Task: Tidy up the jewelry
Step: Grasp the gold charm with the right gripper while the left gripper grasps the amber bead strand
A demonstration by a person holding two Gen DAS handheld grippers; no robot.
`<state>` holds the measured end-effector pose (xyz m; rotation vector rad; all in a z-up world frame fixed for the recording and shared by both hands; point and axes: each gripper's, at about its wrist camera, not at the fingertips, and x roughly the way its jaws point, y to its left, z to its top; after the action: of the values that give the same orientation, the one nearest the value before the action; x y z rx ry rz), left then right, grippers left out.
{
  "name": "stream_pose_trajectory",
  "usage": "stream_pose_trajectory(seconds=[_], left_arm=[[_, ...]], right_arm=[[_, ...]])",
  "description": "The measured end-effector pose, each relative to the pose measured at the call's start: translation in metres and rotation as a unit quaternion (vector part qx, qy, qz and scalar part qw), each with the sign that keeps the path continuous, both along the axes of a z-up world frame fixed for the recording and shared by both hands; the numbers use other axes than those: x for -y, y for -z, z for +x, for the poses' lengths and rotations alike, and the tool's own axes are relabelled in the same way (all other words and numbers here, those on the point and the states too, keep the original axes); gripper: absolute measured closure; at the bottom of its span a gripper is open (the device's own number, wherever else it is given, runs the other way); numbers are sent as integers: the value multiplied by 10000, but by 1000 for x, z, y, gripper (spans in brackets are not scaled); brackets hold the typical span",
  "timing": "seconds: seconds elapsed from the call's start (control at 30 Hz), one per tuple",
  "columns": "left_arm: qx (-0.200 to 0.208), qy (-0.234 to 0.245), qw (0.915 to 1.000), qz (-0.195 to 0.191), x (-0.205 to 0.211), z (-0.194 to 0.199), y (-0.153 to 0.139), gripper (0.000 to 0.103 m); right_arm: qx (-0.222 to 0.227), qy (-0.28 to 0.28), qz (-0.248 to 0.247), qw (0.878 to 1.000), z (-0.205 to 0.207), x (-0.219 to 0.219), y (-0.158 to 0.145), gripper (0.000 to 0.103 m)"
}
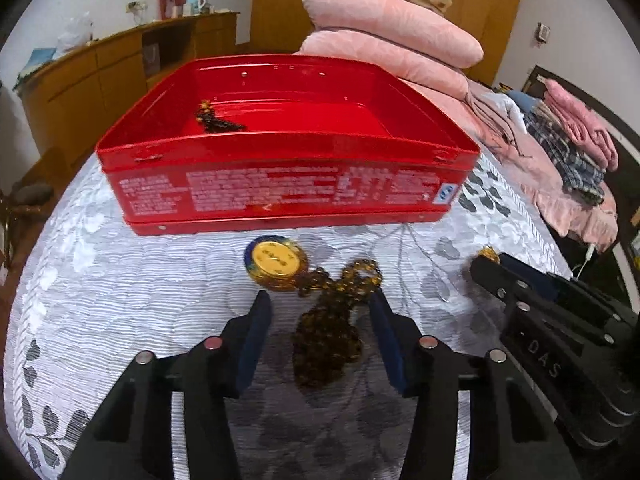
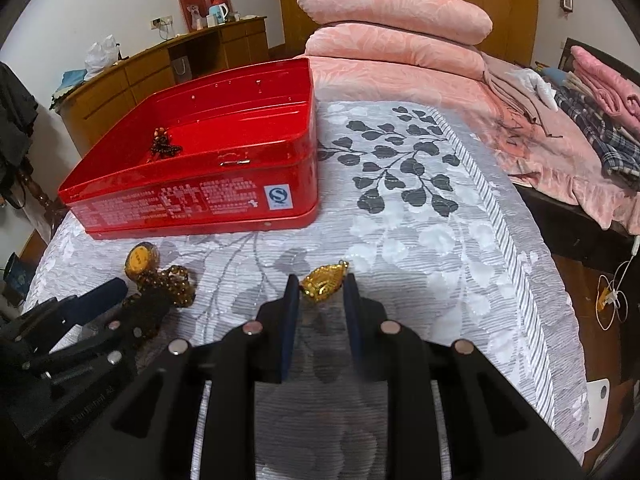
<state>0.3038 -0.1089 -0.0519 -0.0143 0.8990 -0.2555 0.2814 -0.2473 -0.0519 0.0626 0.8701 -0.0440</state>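
An open red tin (image 1: 280,192) sits on the grey leaf-patterned bedspread, with a small dark bead piece (image 1: 216,120) lying inside near its front left. In front of the tin lies a brown bead necklace (image 1: 326,340) with a round gold medallion (image 1: 276,260). My left gripper (image 1: 320,300) straddles the bead heap, and its blue pads stand clear of the beads on both sides. My right gripper (image 2: 322,280) is shut on a gold pendant (image 2: 322,286) just above the spread, right of the necklace (image 2: 168,284). The tin (image 2: 180,200) is at the far left in that view.
Stacked pink quilts (image 2: 392,40) rise behind the tin. Folded clothes (image 1: 576,148) lie at the far right. A wooden cabinet (image 1: 100,76) lines the left wall. The bed's edge (image 2: 560,320) drops off to the right, with a cable on the floor beyond it.
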Motion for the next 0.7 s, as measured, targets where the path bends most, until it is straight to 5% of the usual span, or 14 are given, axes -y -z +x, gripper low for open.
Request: stream_pose_trajectory(seconds=[0.33, 0.7], left_arm=[[20, -98, 9998, 185, 2, 2, 1, 83], [58, -401, 9992, -71, -29, -6, -3, 85]], right_arm=[[-53, -73, 43, 10000, 3, -4, 5, 82], [127, -358, -52, 9993, -3, -16, 2, 82]])
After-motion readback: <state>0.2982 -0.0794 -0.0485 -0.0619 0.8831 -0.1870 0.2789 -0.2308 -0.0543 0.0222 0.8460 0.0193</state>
